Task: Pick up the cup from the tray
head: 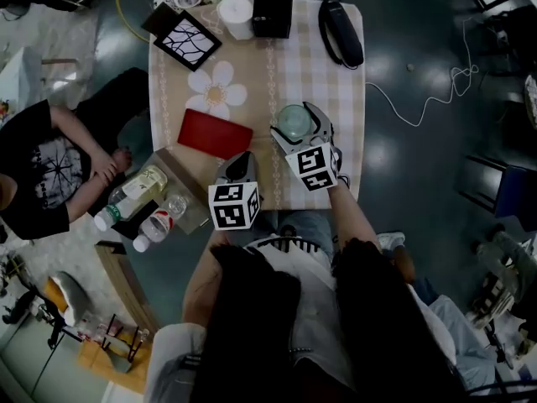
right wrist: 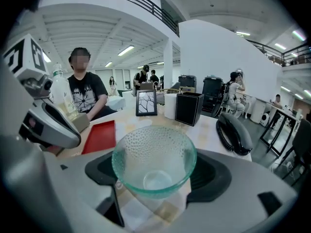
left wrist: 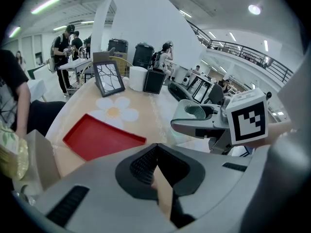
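Observation:
A clear greenish glass cup (head: pixel 292 120) (right wrist: pixel 154 166) sits between the jaws of my right gripper (head: pixel 299 128) (right wrist: pixel 154 181), which is shut on its sides. The cup is held just above the checked table, right of the red tray (head: pixel 214 133) (right wrist: pixel 101 136). The tray lies flat with nothing on it (left wrist: pixel 99 137). My left gripper (head: pixel 239 166) (left wrist: pixel 154 150) hovers at the table's near edge, just below the tray, its pads pressed together and holding nothing. In the left gripper view the right gripper with the cup (left wrist: pixel 196 111) shows to the right.
A flower-shaped mat (head: pixel 216 91), a picture frame (head: pixel 186 40), a white roll (head: pixel 236 15), a black box (head: pixel 273 13) and a dark handset (head: pixel 341 32) fill the far half. A cardboard box (head: pixel 178 177) and two bottles (head: pixel 138 193) stand at the left corner. A person (head: pixel 50 158) sits left.

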Demonstrator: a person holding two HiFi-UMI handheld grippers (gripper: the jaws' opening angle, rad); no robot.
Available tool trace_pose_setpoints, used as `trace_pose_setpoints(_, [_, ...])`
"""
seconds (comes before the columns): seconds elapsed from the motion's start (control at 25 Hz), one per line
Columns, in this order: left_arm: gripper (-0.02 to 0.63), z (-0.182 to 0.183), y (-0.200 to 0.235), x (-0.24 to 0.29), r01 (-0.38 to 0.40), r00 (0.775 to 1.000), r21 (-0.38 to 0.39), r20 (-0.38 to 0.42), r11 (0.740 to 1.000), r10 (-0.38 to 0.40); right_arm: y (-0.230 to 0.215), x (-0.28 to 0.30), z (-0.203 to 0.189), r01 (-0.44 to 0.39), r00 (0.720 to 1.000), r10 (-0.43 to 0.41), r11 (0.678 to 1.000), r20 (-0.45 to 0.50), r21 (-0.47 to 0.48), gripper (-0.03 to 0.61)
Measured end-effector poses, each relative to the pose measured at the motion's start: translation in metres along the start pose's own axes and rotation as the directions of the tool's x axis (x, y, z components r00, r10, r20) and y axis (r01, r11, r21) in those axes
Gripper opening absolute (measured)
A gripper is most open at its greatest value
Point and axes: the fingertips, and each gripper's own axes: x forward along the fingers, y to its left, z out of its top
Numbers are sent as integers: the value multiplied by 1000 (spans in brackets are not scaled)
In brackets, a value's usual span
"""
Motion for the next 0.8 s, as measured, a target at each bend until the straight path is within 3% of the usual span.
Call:
trace_pose_setpoints(0.44, [6,-17,11,0,-27,999,-16,-31,1000,26,-4,1,-13,29,999,-29,1000,24,4,403])
trace_pose_setpoints(0.64, [6,-8,3,-3,4,1000,-47,3,999,-3,-3,-2,-10,5,998,-6,1000,58,26,403])
trace_pose_setpoints(0.8, [6,-1,1,-3,2,1000,-10,11,1000,-2,-7,-11,7,26,994,-31,998,105,50,403])
